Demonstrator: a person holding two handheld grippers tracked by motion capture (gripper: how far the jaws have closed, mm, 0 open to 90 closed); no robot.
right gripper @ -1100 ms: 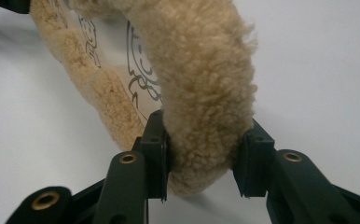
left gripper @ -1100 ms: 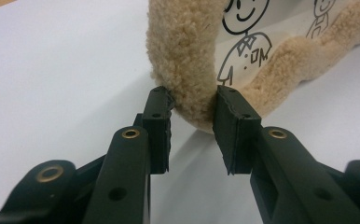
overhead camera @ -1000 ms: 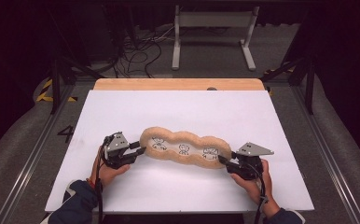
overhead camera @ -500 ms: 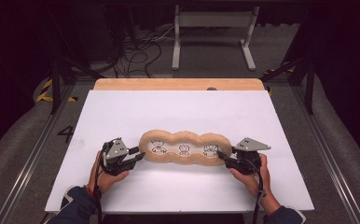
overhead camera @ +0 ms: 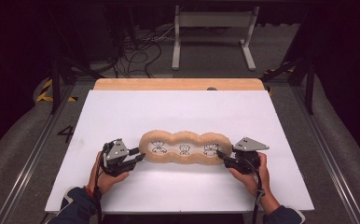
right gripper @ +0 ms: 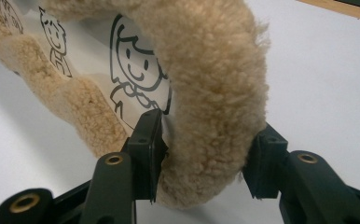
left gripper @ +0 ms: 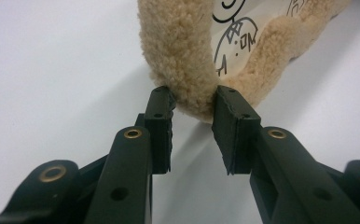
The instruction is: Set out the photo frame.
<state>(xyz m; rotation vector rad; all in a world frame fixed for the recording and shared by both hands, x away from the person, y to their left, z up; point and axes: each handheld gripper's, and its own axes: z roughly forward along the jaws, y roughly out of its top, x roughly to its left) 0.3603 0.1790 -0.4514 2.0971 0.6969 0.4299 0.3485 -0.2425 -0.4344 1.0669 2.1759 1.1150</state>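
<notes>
Fleecy tan mat (overhead camera: 185, 148) on white table (overhead camera: 122, 112), each end pinched between left gripper (overhead camera: 138, 155) and right gripper (overhead camera: 221, 155) jaws.

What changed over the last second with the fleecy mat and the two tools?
The fleecy mat came slightly nearer the person across the white table, carried by both tools, and now lies straighter. The left tool dropped back and down; the right tool shifted little. Nothing was let go: each tool pinches an end of the fleece rim, left and right. The drawings face up as before.
</notes>
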